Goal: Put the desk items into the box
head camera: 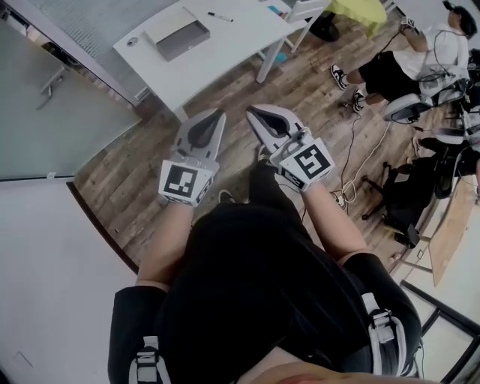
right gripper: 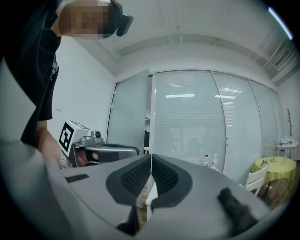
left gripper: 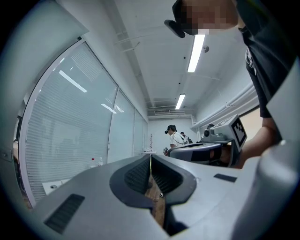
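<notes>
1. The floor [head camera: 315,97] is laid in matt, grainy wood planks.
2. The counter [head camera: 229,46] is finished smooth and white.
3. The left hand-held gripper [head camera: 216,114] and right hand-held gripper [head camera: 253,112] are moulded in matt grey plastic, with ribbed dark pads [left gripper: 138,176].

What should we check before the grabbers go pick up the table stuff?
1. Left gripper empty: ok, jaws together, nothing between.
2. Right gripper empty: ok, jaws together, nothing between.
3. Box on the white table: ok, looks open.
4. Pen lying free beside the box: ok.
5. Grippers close to the table: not ok, both over the floor.
6. Jaws open to grab: not ok.
</notes>
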Demonstrator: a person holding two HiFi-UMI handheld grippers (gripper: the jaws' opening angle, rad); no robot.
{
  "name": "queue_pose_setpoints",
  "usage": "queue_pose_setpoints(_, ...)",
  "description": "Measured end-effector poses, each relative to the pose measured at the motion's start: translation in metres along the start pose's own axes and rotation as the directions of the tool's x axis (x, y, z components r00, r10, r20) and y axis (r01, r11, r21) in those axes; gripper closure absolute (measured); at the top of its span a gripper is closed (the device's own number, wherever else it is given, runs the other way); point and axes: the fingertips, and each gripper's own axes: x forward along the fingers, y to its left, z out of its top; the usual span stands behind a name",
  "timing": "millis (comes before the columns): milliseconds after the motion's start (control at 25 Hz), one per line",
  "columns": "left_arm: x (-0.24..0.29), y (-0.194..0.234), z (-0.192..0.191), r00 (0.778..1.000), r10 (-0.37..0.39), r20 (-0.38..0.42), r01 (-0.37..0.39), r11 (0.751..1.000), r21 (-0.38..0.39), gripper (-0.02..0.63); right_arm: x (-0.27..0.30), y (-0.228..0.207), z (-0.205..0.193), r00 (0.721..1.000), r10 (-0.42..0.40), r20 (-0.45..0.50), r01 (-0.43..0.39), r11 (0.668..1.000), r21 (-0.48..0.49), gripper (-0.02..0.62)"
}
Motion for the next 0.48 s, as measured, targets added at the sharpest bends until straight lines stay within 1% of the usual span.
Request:
queue_pose_setpoints(200,0.021,0.025,-0.004,1.000,0.023,-0.007,-0.023,1.000,-0.001,0.589,0.022,-0.022,-0.004,1.000,0.020,-0.001,-0.020,1.000,0.006,0.577)
queue_pose_setpoints(360,0.048,0.038,-0.007,0.999,0.039,-0.009,-0.039,0.999,0.016,0.589,0.038,-0.050,-0.007,0.999,0.039,-0.007,-0.039,0.999,0.010,0.577)
queue_pose_setpoints(480,0.071,0.050,-0.009,0.999,0.050,-0.007,-0.050,0.998,0.025,0.589,0.053,-0.071,-0.010,0.998,0.062,0.006,-0.062,0.998,0.002,0.577)
